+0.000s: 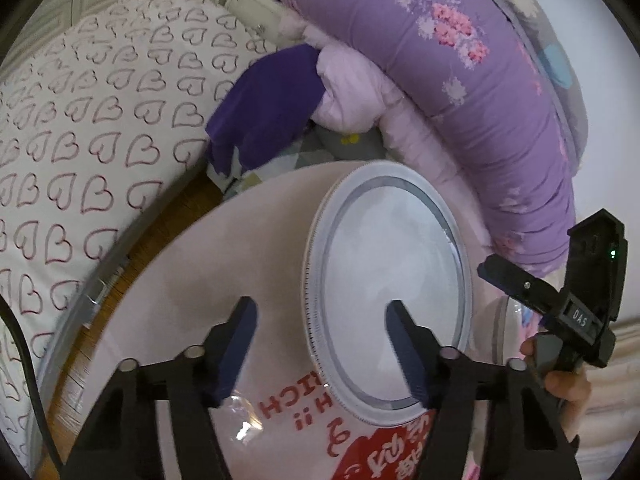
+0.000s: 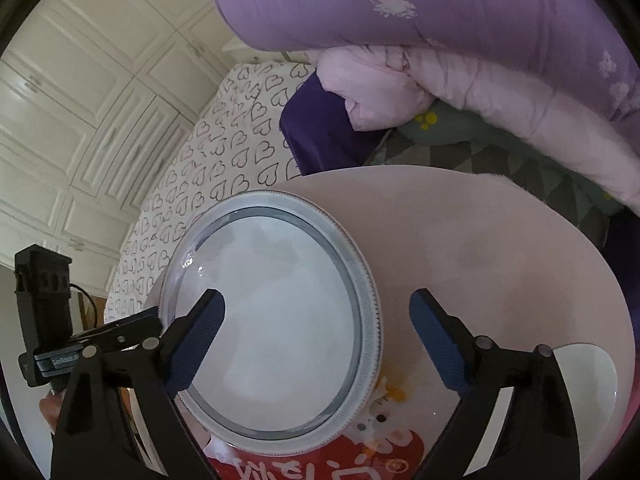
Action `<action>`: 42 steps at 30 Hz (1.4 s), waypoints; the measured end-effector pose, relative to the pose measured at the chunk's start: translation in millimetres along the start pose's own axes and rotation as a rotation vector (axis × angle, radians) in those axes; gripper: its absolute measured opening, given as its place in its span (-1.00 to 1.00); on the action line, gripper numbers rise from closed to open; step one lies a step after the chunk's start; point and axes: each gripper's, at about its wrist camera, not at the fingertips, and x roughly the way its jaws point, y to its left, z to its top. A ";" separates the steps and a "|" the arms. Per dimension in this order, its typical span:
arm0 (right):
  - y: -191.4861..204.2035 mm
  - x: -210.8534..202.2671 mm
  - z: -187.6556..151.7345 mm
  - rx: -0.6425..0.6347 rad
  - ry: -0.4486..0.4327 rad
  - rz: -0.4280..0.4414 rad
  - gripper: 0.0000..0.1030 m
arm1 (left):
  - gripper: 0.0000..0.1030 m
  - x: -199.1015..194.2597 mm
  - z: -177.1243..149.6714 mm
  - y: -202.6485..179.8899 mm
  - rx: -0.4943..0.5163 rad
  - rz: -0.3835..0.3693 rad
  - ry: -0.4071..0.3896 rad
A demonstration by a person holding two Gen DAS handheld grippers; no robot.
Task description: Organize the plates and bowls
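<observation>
Plate (image 1: 390,300) flat, face up, round so no long axis; near rim hidden behind left gripper (image 1: 320,344) and right gripper (image 2: 316,336), both with fingers apart, clamping nothing.

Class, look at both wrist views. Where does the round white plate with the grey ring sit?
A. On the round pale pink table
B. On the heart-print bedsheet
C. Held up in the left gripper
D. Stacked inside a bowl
A: the round white plate with the grey ring lies flat on the round pale pink table; neither gripper's pads press on it.
</observation>
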 end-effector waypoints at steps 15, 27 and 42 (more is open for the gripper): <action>6.0 22.1 4.0 -0.027 0.083 -0.071 0.27 | -0.31 9.6 -0.8 8.4 -0.032 -0.054 -0.001; 4.0 25.3 -6.6 -0.069 0.090 -0.225 -0.44 | -0.67 14.8 -2.6 8.3 -0.032 -0.030 -0.020; 24.3 16.6 -31.6 -0.083 0.033 -0.142 -0.54 | -0.79 -17.9 -21.8 7.6 -0.019 0.068 -0.094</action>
